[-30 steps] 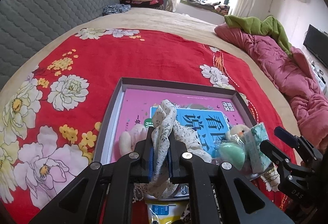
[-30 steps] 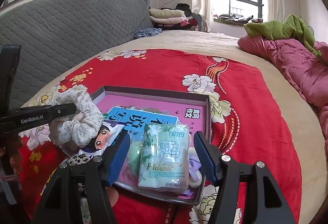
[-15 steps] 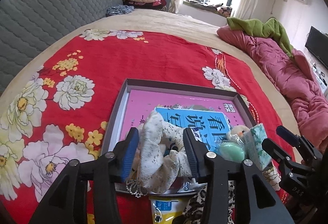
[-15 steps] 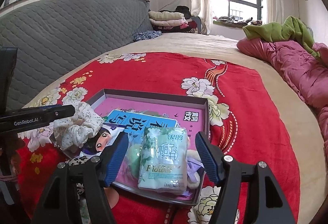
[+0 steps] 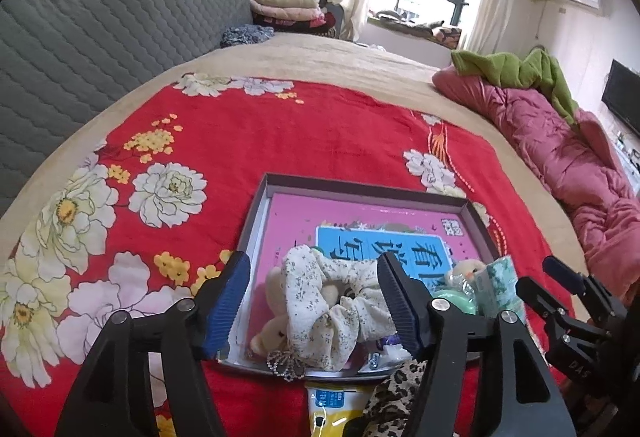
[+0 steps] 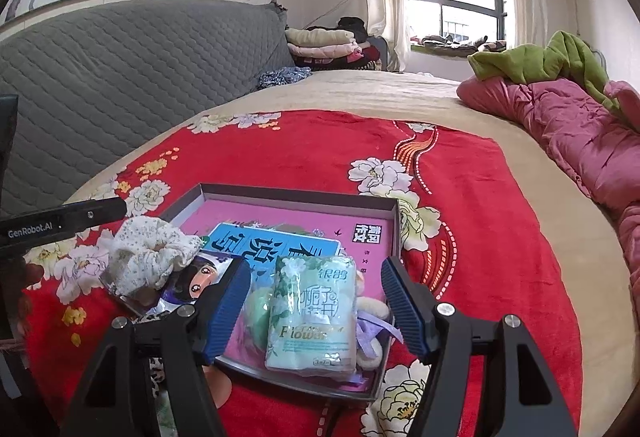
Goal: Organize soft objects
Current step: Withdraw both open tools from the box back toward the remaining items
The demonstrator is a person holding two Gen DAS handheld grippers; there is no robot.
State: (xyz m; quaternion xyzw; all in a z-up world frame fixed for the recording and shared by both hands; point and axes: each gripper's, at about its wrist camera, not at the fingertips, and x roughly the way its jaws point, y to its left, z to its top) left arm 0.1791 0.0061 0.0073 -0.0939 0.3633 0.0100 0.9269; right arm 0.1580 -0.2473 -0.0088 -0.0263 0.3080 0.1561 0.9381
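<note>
Several soft things are crowded into the near end of the grey tray (image 5: 362,188): a cream floral scrunchie (image 5: 332,301) lying on a small plush bear (image 5: 276,321), a green sponge (image 5: 454,299), and a tissue pack (image 6: 314,313). The scrunchie is framed between the opening jaws of the left gripper (image 5: 314,303), untouched by the pads. The tissue pack is flanked by the spread jaws of the right gripper (image 6: 316,307), also clear of it. A leopard-print cloth (image 5: 394,389) and a yellow packet (image 5: 332,403) are seen before the tray. A red floral blanket (image 5: 280,133) is spread over the bed, with a pink quilt (image 5: 560,161) and a grey headboard (image 5: 100,29) beyond.
</note>
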